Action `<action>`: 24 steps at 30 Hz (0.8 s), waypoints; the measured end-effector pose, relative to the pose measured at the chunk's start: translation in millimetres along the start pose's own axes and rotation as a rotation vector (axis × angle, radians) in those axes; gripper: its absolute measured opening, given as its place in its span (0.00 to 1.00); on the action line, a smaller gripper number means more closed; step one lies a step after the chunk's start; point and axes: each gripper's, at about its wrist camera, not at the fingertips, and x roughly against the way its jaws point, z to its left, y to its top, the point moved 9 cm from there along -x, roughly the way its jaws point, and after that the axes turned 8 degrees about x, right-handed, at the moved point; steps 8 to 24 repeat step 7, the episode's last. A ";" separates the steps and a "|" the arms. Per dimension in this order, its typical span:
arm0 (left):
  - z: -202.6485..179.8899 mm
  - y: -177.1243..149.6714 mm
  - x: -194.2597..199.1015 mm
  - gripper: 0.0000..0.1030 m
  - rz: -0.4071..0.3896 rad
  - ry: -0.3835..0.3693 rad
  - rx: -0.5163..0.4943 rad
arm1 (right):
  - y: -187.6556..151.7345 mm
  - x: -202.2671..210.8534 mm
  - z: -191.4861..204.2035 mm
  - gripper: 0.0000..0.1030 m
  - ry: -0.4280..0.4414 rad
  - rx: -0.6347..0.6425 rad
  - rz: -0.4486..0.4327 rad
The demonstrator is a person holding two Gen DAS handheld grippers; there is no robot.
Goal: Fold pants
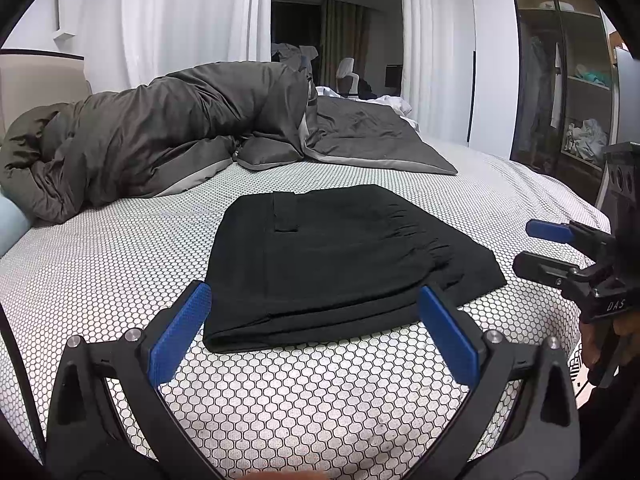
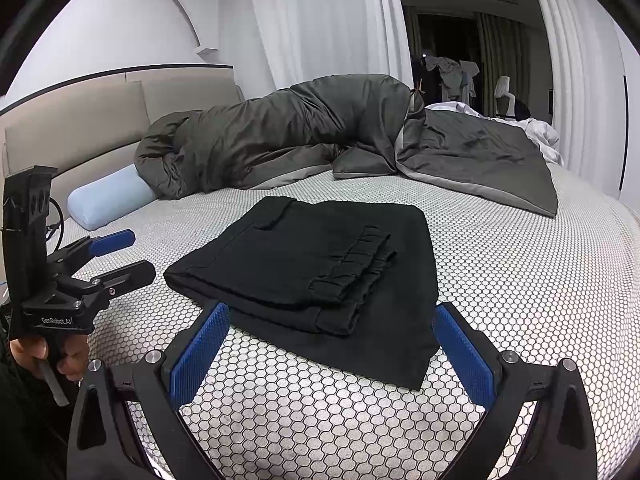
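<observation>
While both spread, folded pants [image 1: 340,256] lie just beyond left claw [image 1: 316,332]

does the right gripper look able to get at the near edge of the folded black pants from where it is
Probably yes. The right gripper is open, and the folded black pants lie flat on the honeycomb-patterned sheet just ahead of it, with nothing between them. The left gripper stays off to the side.

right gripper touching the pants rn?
Apart. Left wrist view shows the right gripper off to the side of the folded pants, patterned sheet visible between them, jaws open and empty.
</observation>
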 end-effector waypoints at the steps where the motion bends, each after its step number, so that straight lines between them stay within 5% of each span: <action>1: 0.5 0.3 0.2 0.99 0.001 -0.001 -0.001 | -0.1 -0.1 0.4 1.00 0.000 0.001 0.000; 24: 3.3 0.3 0.6 0.99 0.005 -0.005 -0.006 | 0.0 -0.2 1.2 1.00 0.000 0.003 0.000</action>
